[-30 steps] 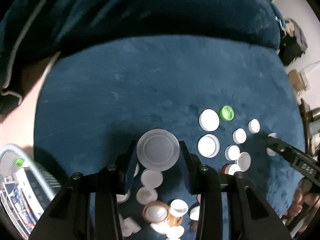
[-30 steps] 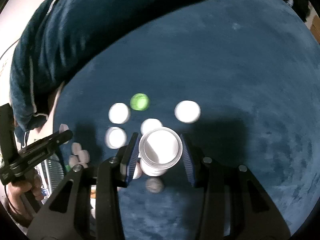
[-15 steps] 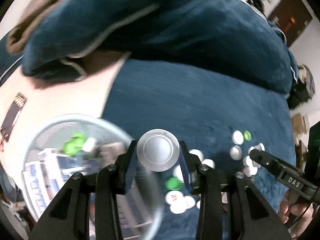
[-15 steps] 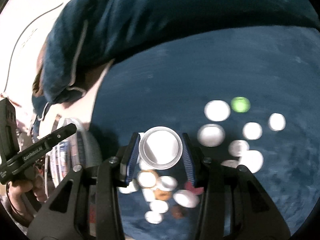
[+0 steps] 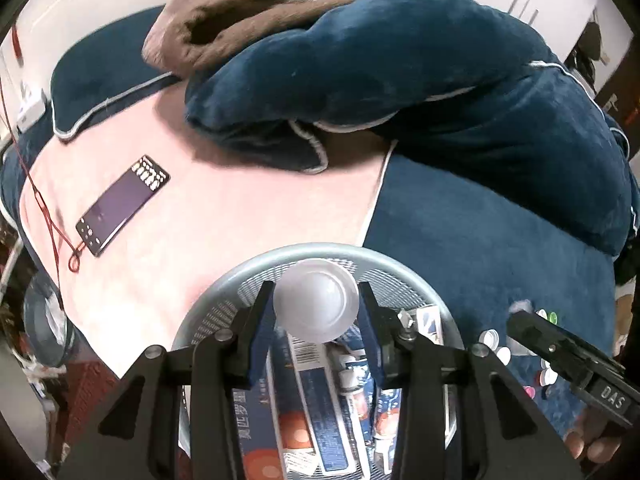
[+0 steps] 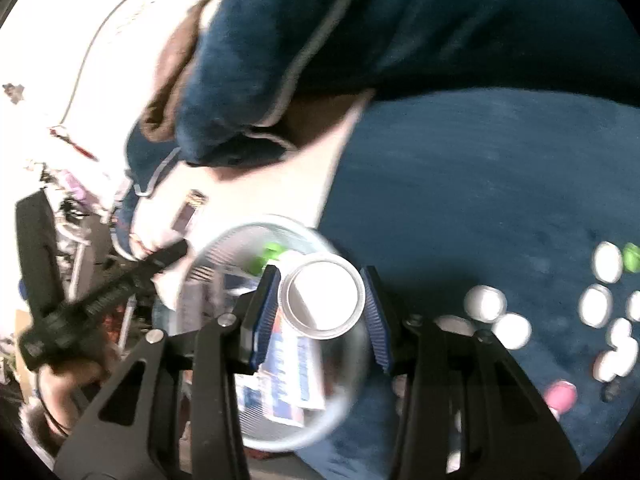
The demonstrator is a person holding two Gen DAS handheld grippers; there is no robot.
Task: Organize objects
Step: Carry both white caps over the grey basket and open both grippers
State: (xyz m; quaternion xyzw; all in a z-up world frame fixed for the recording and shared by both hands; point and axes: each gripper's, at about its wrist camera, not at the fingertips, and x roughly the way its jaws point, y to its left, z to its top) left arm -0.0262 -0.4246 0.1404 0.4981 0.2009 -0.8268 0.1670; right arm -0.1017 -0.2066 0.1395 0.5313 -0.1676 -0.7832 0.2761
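Observation:
My left gripper (image 5: 316, 312) is shut on a round white lid (image 5: 315, 300) and holds it over a grey mesh basket (image 5: 384, 266) that holds blue and orange boxes (image 5: 312, 404). My right gripper (image 6: 322, 298) is shut on a white lid (image 6: 322, 294) and holds it above the same basket (image 6: 224, 240), seen blurred. Several loose white caps (image 6: 486, 302), green caps (image 6: 631, 257) and a pink cap (image 6: 560, 396) lie on the blue blanket (image 6: 480, 184) to the right. The other gripper shows at the left of the right wrist view (image 6: 120, 284).
A phone (image 5: 122, 206) with a red cord lies on the pink sheet (image 5: 224, 216). A rolled blue blanket (image 5: 400, 80) and a brown one (image 5: 260, 4) lie behind the basket. More caps (image 5: 496, 344) lie right of the basket.
Both grippers have swung left, away from the scattered caps, and now hold their lids over the mesh basket. Both stay shut on their lids.

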